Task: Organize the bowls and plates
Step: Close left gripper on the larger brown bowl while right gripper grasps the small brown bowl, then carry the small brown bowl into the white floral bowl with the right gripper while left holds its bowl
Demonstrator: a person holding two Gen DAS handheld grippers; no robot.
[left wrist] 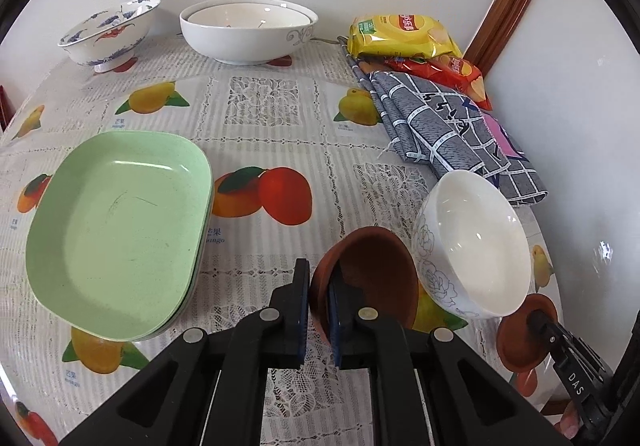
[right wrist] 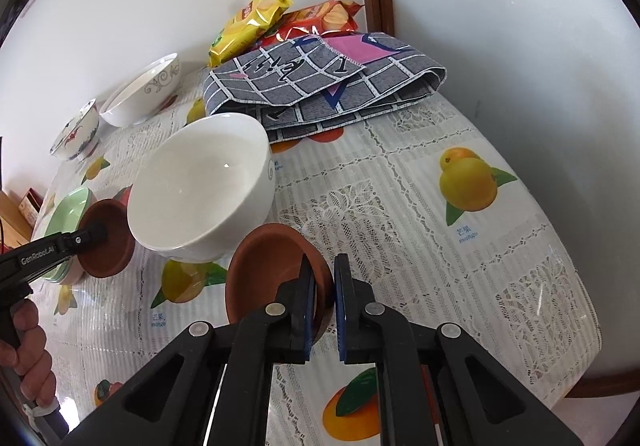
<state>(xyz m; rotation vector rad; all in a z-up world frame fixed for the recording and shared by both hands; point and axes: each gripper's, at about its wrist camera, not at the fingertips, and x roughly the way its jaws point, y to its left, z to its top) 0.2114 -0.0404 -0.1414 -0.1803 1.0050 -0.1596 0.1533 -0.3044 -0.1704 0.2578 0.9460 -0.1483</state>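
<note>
Your left tongs (left wrist: 319,306) are clamped on the rim of a small brown dish (left wrist: 366,278), one pad outside the wall and one inside, and the dish tilts up on edge just beside the white bowl (left wrist: 476,246). Your right tongs (right wrist: 324,302) pinch the rim of a second brown dish (right wrist: 276,266) the same way; that dish leans against the lower side of the white bowl, which sits between the two dishes. In the right wrist view the bowl is tipped, its opening turned toward the camera.

To the left of the dishes, a stack of pale green plates (left wrist: 120,221) lies flat on the surface (left wrist: 280,117), which wears a fruit-printed lace cloth. At the far edge by the wall stand a blue-patterned footed bowl (left wrist: 110,31) and a large white bowl (left wrist: 248,31) with a smaller white one nested inside it. A folded grey checked towel (left wrist: 452,125) lies beyond the tipped bowl, and a yellow snack bag (left wrist: 400,35) rests on a red one (left wrist: 456,75) behind it. Your hand (right wrist: 28,350) shows at the left edge of the right wrist view, wrapped around the left handle.
</note>
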